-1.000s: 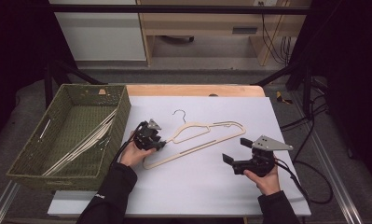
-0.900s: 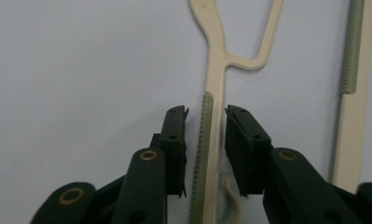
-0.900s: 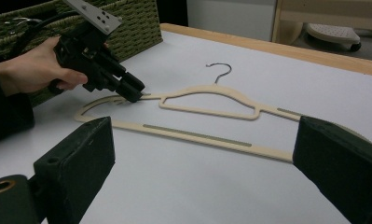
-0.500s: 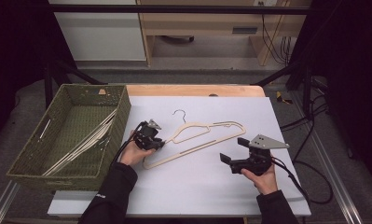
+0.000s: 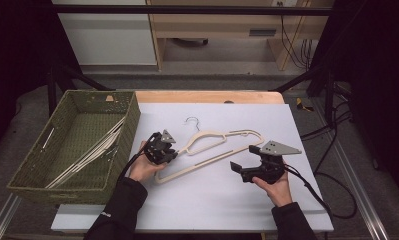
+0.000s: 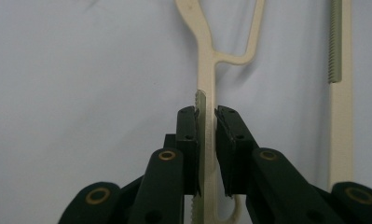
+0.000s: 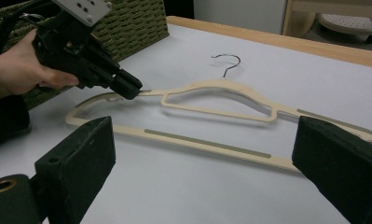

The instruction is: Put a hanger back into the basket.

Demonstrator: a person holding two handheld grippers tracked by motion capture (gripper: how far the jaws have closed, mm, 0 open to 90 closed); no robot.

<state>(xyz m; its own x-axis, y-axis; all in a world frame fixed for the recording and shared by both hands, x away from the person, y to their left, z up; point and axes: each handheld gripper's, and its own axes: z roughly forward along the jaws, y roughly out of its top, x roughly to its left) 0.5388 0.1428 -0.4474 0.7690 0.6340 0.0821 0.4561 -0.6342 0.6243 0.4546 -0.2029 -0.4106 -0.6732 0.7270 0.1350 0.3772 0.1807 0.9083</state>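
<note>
A cream plastic hanger (image 5: 212, 136) with a metal hook (image 5: 191, 121) lies flat on the white table top. My left gripper (image 5: 173, 152) sits at the hanger's left end. Its jaws have just been closing, and the pads now press on the hanger's thin arm (image 6: 206, 70) from both sides. In the right gripper view the left gripper (image 7: 132, 91) bites the hanger (image 7: 221, 86) at its left shoulder. My right gripper (image 5: 243, 159) hovers low by the hanger's right half, open wide, with nothing between its jaws (image 7: 204, 133).
A green woven basket (image 5: 132, 115) stands at the table's left edge, right beside my left hand, and holds several pale hangers (image 5: 94, 152). A wooden strip (image 5: 212, 96) runs along the table's far edge. Cables (image 5: 332, 200) trail off to the right.
Both hands stay nearly where they were. The right gripper has edged a little to the left. The hanger lies as before.
</note>
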